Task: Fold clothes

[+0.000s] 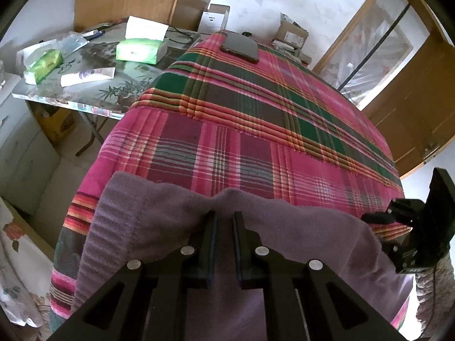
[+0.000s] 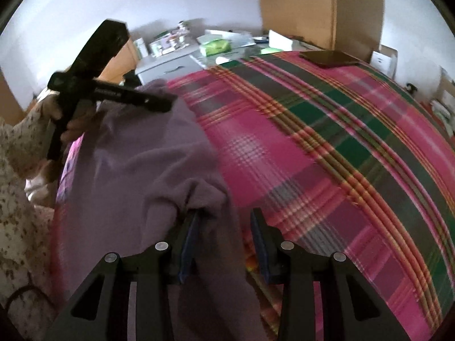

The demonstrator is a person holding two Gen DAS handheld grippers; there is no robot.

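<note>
A purple fleece garment [image 1: 284, 244] lies at the near edge of a bed with a pink, green and brown plaid cover [image 1: 256, 119]. My left gripper [image 1: 224, 217] is shut on a raised fold of it. The right wrist view shows this same left gripper [image 2: 166, 103] clamped on the garment's far upper edge [image 2: 136, 156]. My right gripper [image 2: 226, 214] stands half open over the garment's right side. A bunch of purple cloth lies between its fingers against the left pad, and the right pad is clear of it. In the left wrist view the right gripper [image 1: 372, 217] sits at the garment's right end.
A dark phone [image 1: 240, 47] lies at the bed's far end. A side table [image 1: 85, 96] to the left holds green tissue packs [image 1: 139, 49] and a tube. A wooden door [image 1: 412, 91] stands on the right. A floral sleeve [image 2: 17, 170] is at the left.
</note>
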